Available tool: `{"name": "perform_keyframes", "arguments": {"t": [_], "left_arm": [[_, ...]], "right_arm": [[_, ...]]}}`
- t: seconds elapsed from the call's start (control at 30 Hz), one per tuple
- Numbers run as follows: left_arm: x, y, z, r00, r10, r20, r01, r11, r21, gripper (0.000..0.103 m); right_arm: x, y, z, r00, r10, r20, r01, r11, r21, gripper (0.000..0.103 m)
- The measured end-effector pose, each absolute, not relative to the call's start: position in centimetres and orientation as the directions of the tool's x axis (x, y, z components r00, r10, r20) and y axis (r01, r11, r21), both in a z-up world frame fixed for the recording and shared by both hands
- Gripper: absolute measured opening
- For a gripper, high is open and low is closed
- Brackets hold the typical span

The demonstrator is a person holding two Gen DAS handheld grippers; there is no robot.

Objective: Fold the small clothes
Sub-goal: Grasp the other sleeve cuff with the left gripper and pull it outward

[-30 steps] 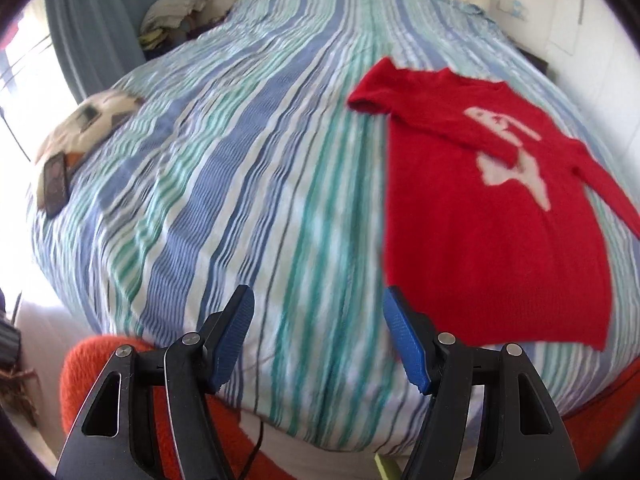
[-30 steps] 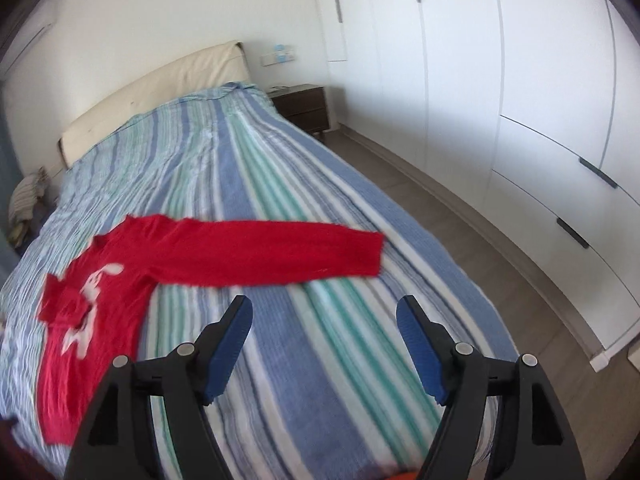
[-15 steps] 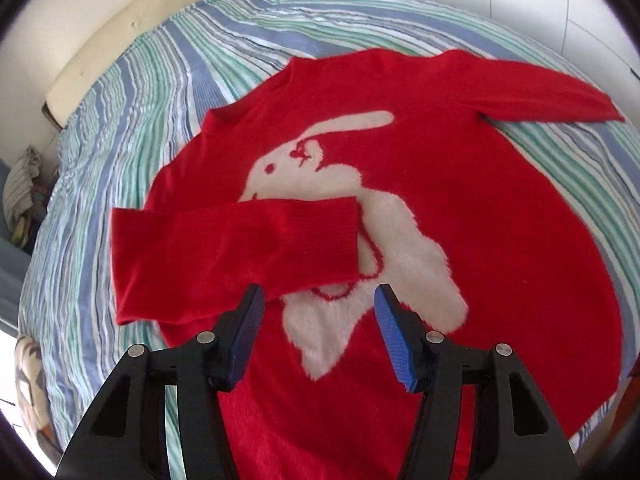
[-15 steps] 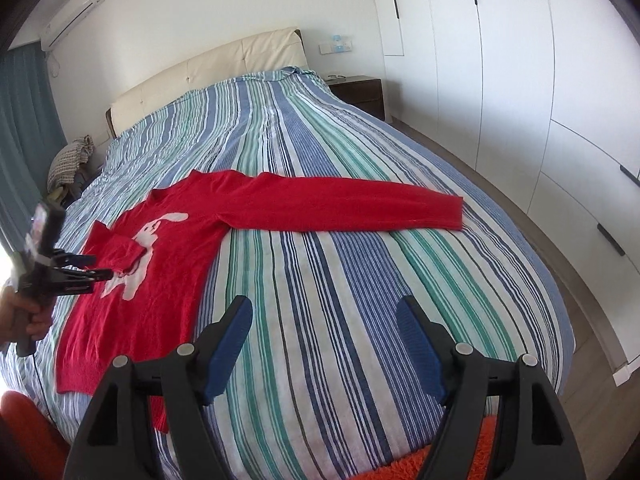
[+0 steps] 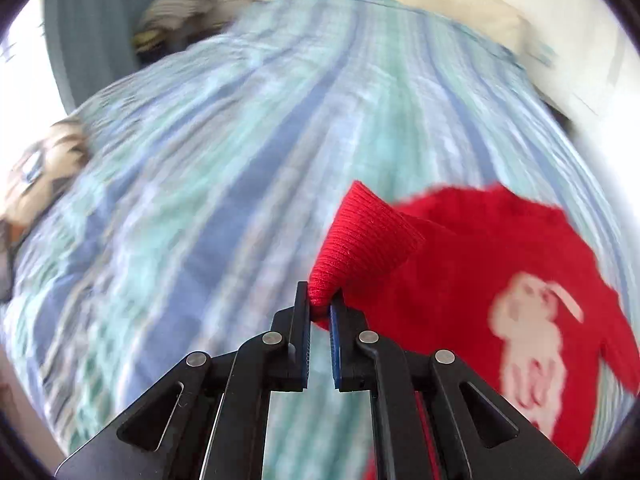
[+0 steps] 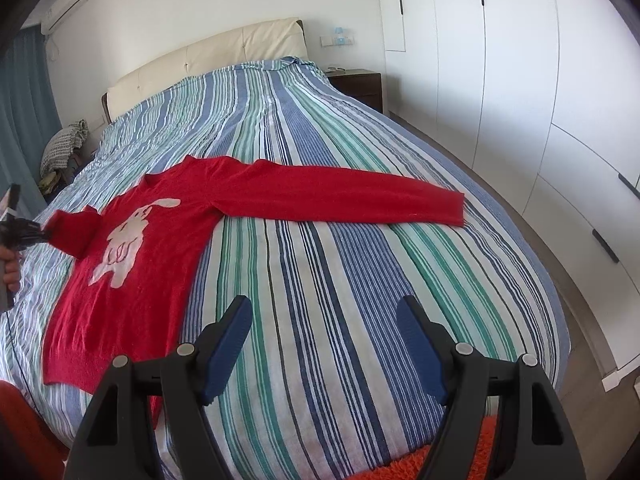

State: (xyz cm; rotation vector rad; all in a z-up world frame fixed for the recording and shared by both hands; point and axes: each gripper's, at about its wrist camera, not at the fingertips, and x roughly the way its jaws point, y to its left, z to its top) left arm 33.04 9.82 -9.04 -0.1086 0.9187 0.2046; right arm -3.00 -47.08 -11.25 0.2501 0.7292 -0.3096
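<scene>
Bedding in blue, green and white stripes is covering a wide bed with a cream padded headboard, and a red knitted sweater with a white rabbit motif is lying flat on its left half, one sleeve stretching rightward. White wardrobe doors are lining the right wall. The left gripper is pinching the sweater's ribbed red cuff; the right gripper is hanging wide apart above the bedding, holding nothing.

Motion blur smears the bed, the sweater's rabbit and the pile by the curtain in the left wrist view, while the right wrist view's left edge cuts off the left gripper and the hand holding it.
</scene>
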Motion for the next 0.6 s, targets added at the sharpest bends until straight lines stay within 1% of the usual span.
{"name": "perform_keyframes", "arguments": {"t": [0.07, 0.1, 0.13, 0.23, 0.4, 0.53, 0.6], "left_arm": [[33.5, 16.2, -9.7, 0.508, 0.32, -0.799, -0.432, 0.898, 0.085, 0.006], [33.4, 19.0, -10.3, 0.458, 0.38, -0.803, -0.507, 0.854, 0.115, 0.006], [33.2, 21.2, -11.0, 0.421, 0.412, -0.808, -0.556, 0.821, 0.129, 0.006], [32.8, 24.5, -13.5, 0.36, 0.408, -0.839, -0.59, 0.796, 0.133, 0.006], [33.3, 23.5, -16.7, 0.31, 0.426, -0.85, -0.538, 0.816, 0.212, 0.005], [32.8, 24.1, -18.4, 0.297, 0.366, -0.882, -0.569, 0.81, 0.145, 0.005], [32.6, 24.2, -18.7, 0.307, 0.353, -0.884, -0.558, 0.819, 0.133, 0.005]], "right_arm": [[-2.6, -47.1, -11.5, 0.695, -0.184, -0.695, 0.362, 0.925, 0.116, 0.074], [-2.5, -47.1, -11.7, 0.689, -0.184, -0.701, 0.364, 0.924, 0.115, 0.074], [-2.3, -47.1, -11.8, 0.685, -0.185, -0.704, 0.365, 0.924, 0.112, 0.074], [-2.1, -46.6, -12.1, 0.674, -0.191, -0.714, 0.362, 0.928, 0.093, 0.074], [-1.6, -46.1, -12.5, 0.652, -0.192, -0.733, 0.347, 0.936, 0.063, 0.074], [-1.5, -46.3, -12.7, 0.643, -0.194, -0.741, 0.351, 0.935, 0.059, 0.074], [-1.5, -46.5, -12.8, 0.637, -0.194, -0.746, 0.356, 0.933, 0.061, 0.074]]}}
